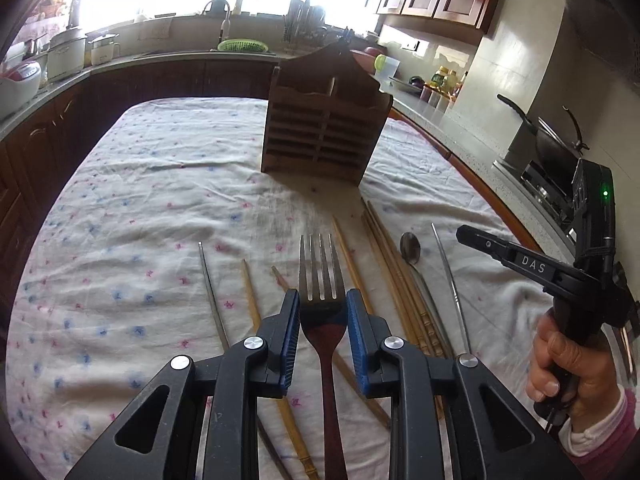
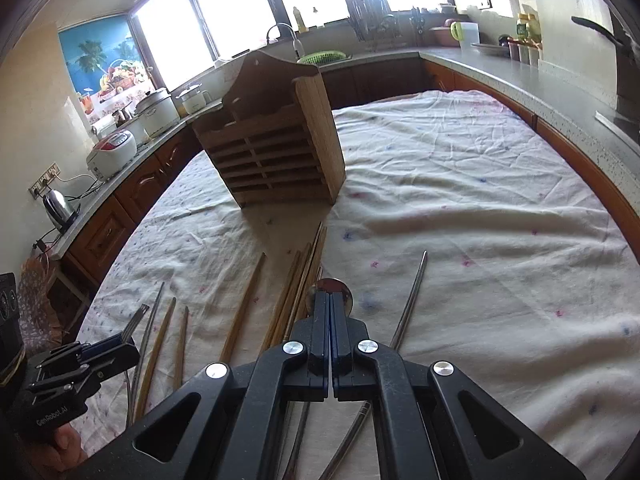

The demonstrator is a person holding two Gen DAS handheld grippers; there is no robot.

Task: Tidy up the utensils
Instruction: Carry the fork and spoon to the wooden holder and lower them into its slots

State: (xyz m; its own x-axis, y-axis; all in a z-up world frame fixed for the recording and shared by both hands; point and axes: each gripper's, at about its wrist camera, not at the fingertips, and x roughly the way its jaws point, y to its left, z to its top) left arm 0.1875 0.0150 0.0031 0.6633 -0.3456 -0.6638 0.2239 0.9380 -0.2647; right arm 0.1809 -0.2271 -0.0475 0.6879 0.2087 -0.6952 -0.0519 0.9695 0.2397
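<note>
A fork (image 1: 322, 276) with a dark red handle lies on the cloth between the open fingers of my left gripper (image 1: 323, 312); the pads stand apart from its neck on both sides. Wooden chopsticks (image 1: 394, 276), metal chopsticks (image 1: 452, 284) and a metal spoon (image 1: 411, 249) lie beside it. A slatted wooden utensil holder (image 1: 324, 128) stands upright farther back; it also shows in the right wrist view (image 2: 276, 148). My right gripper (image 2: 330, 304) is shut and empty, above the spoon (image 2: 329, 286) and wooden chopsticks (image 2: 298, 280). It also shows in the left wrist view (image 1: 464, 234).
A white flowered cloth (image 1: 140, 208) covers the table. Kitchen counters surround it, with rice cookers (image 2: 116, 152), a kettle (image 2: 58, 204), a sink with a green basket (image 1: 242, 45) and a wok on the stove (image 1: 556, 148). A hand (image 1: 572, 360) holds the right gripper.
</note>
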